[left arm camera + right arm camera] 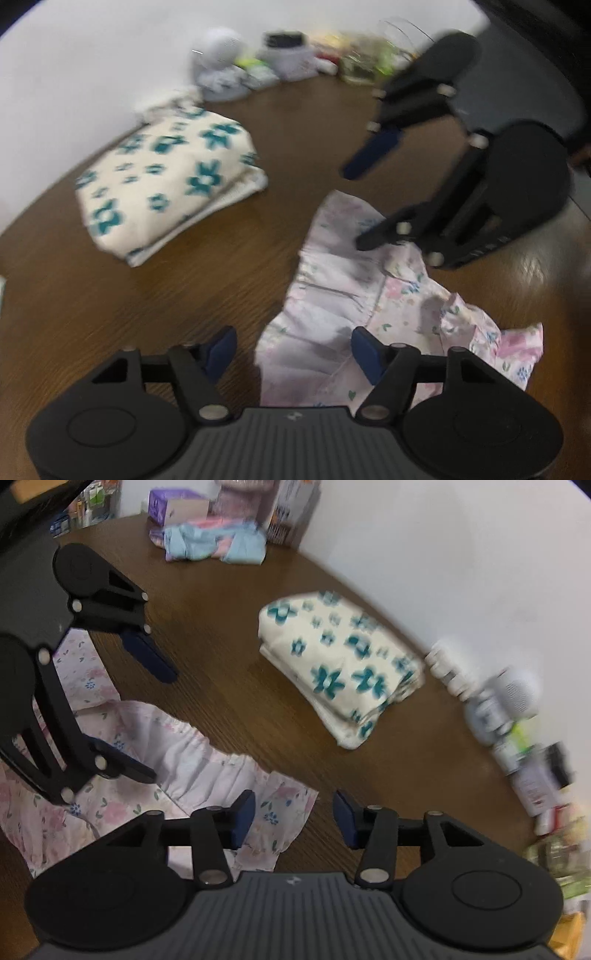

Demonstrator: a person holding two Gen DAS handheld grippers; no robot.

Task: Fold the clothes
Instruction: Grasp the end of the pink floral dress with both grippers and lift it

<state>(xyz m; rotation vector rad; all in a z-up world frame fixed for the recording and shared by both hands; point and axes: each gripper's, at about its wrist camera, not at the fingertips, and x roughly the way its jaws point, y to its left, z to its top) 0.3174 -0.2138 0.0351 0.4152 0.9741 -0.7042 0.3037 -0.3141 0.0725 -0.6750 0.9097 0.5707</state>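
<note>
The right gripper (293, 819) sits at six o'clock, jaws apart with nothing between them, one pad over the corner of a pink floral garment (177, 746) spread at eight o'clock on the brown table (229, 686). The left gripper (155, 716) hangs open at nine o'clock above it. A folded teal-flowered cloth (340, 664) lies near centre, towards two o'clock. Blue clothes (214, 542) lie at eleven o'clock; blurred bottles (517, 720) line the wall at three o'clock.

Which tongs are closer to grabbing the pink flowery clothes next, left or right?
Probably the left tongs: the crumpled pink floral garment already lies between their open pads. The right tongs are open mostly over the bare brown wooden table.
</note>
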